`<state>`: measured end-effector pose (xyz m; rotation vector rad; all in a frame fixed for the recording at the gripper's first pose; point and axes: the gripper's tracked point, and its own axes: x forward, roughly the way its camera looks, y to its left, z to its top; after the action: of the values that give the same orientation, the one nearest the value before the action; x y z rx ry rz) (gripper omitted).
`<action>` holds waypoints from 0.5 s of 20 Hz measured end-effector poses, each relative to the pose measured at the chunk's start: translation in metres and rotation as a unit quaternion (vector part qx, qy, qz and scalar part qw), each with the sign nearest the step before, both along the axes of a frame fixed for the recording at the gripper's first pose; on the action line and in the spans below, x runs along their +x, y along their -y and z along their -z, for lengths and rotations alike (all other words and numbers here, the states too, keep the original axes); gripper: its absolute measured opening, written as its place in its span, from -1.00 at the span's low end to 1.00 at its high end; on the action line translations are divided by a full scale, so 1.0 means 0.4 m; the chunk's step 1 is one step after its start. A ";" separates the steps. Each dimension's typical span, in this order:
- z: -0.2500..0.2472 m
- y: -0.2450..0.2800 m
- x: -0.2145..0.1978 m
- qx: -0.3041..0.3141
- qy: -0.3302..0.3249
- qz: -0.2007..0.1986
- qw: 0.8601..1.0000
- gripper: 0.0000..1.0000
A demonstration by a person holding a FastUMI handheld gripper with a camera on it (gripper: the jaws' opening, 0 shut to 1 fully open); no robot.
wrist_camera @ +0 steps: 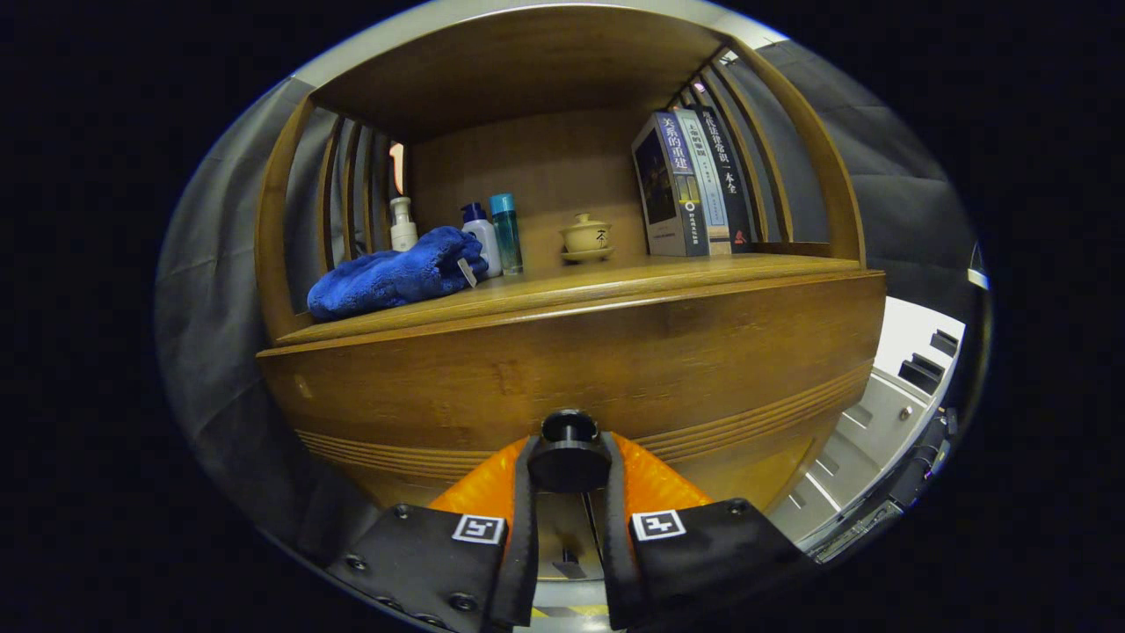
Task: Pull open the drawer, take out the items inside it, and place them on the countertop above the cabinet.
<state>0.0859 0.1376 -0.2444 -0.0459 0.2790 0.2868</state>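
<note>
Wooden drawer front (571, 369) fills the space just ahead of the gripper (569, 470), whose two fingers pinch the drawer's round dark knob (569, 453) from either side. Above, on the countertop (615, 277), lie a blue towel (395, 277), bottles (492, 237), a small lidded cup (586, 237) and upright books (690, 180).

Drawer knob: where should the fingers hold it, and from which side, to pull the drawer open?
Grip the round knob on its sides, coming straight at the drawer front. It sticks out on a short stem, and the gripper already clamps it, one finger on each side.

The tool (569, 466) and knob (569, 450) hide the drawer front (492, 378) below.
</note>
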 end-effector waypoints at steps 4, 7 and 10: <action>-0.002 0.018 -0.057 -0.010 -0.002 -0.003 1.000 -0.21; -0.002 0.031 -0.095 -0.013 -0.004 0.002 1.000 -0.21; -0.002 0.044 -0.133 -0.018 -0.008 0.001 1.000 -0.22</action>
<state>0.0327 0.1202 -0.2436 -0.0788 0.3009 0.2797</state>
